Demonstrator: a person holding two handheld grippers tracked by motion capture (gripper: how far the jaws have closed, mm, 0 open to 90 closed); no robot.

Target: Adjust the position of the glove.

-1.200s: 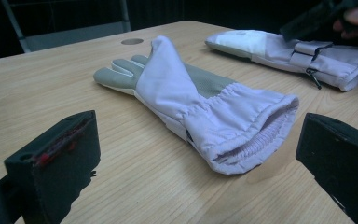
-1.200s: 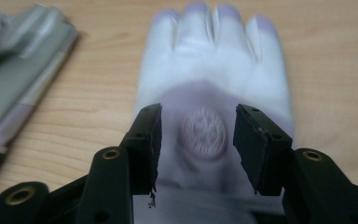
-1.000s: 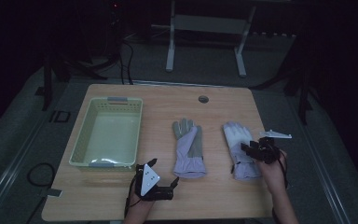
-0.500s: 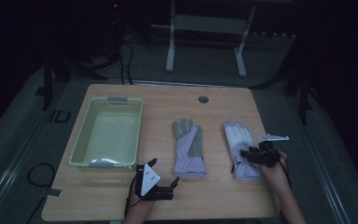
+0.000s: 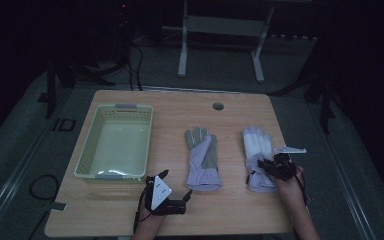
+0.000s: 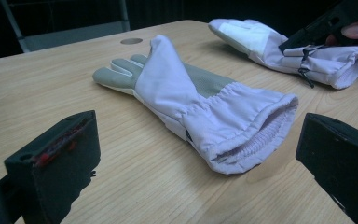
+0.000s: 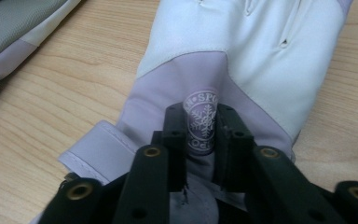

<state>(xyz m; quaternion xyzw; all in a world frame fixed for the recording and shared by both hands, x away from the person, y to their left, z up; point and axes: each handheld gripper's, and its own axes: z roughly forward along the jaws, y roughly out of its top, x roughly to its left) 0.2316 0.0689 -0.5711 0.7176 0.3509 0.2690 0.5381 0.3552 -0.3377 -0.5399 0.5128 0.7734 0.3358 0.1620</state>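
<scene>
Two pale lilac gloves lie flat on the wooden table. The middle glove has a grey palm side, and its cuff faces my left gripper, which stands open a short way in front of it near the table's front edge. The right glove shows a white back. My right gripper has just been closing its jaws and now pinches a raised fold of this glove's fabric, the one bearing a round snowflake logo, near the cuff.
A pale green plastic basket stands at the table's left. A round cable hole sits at the back edge. Beyond the table stand a metal frame and cables on a dark floor.
My right gripper has come down a little toward the right glove's cuff and its jaws have closed on the fabric. The left gripper has stayed put.
</scene>
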